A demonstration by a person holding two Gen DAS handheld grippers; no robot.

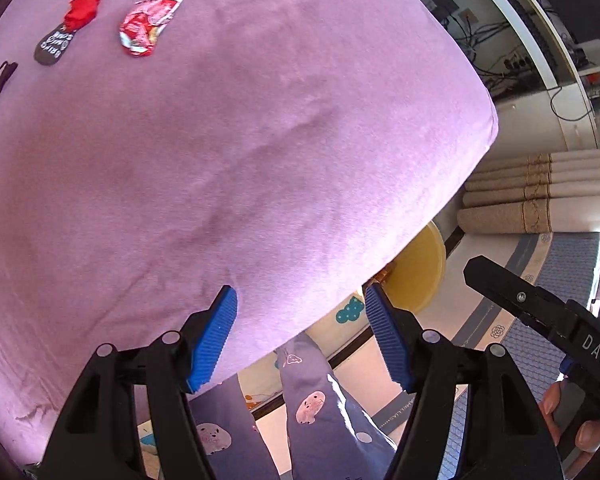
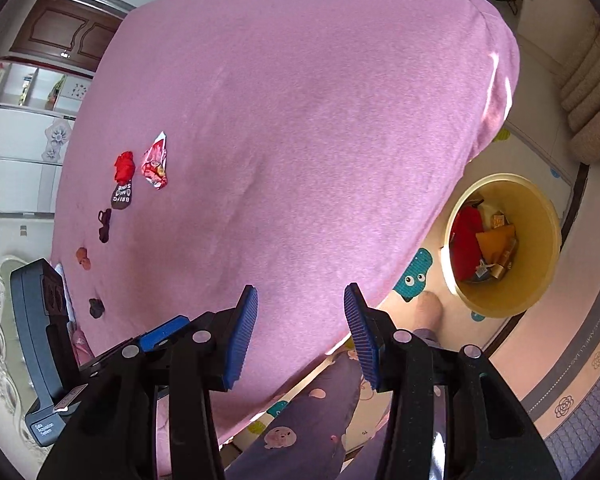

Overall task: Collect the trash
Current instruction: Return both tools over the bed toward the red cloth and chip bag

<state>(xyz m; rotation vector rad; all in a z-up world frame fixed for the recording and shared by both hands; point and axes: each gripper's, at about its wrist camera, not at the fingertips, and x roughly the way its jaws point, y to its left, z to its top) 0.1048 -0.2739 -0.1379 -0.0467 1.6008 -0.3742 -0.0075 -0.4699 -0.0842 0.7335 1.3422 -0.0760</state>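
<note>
Both the left claw (image 1: 300,336) and the right claw (image 2: 300,336) stand apart, empty. A crumpled red-and-white foil wrapper (image 1: 146,26) lies upper left on the pink bed (image 1: 240,140); the yellow plastic bin (image 2: 504,244) sits at right on the floor.

Looking steeply down from 2 wrist-mounted fisheyes, high over the pink bed (image 1: 260,140) edge, sharing red wrapper (image 2: 156,162) and yellow bin (image 2: 500,304).

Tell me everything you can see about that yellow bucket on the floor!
The yellow bucket is round, looks like smooth plastic, and stands upright and open on the patterned floor mat, right beside the pink-covered bed. Inside is trash: something red, an orange packet and small scraps. Nothing grips it; a foot is close by.
</note>
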